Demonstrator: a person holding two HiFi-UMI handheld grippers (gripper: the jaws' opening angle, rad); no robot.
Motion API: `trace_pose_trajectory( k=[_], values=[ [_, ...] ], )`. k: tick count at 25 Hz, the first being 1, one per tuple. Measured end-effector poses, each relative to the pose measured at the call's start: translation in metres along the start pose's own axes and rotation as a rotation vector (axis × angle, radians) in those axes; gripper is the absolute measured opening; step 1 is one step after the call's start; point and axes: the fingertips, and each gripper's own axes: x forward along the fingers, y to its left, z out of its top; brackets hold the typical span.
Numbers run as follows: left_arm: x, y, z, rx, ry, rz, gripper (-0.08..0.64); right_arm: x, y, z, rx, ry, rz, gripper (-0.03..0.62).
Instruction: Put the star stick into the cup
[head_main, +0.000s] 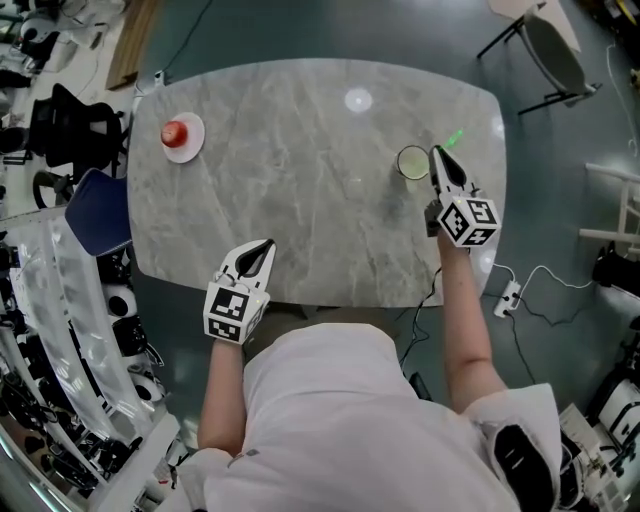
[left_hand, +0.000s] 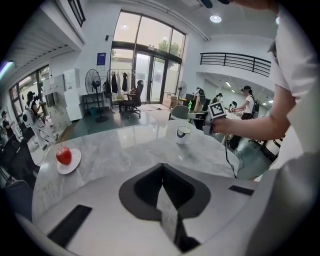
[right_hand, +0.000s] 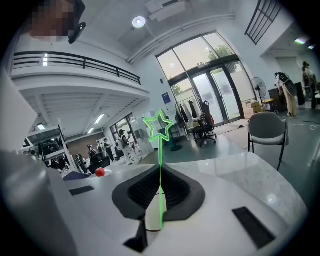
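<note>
A green star stick stands upright between the closed jaws of my right gripper, its star outline on top. From the head view, the star tip shows just right of the cup, a white cup with a dark rim on the marble table. My right gripper is beside the cup, to its right. My left gripper rests at the table's near edge, shut and with nothing in it. The left gripper view shows the cup far across the table.
A red apple on a small white plate sits at the table's far left. A blue chair stands left of the table; a grey chair at the far right. Cables and a power strip lie on the floor.
</note>
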Motion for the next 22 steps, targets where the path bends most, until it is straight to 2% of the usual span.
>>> trace_pose_trajectory(
  k=[22],
  values=[
    [-0.002,-0.003,-0.019,-0.042,0.036,0.015,0.003,0.016,-0.035,-0.007,0.096,-0.015,-0.031,0.023]
  ],
)
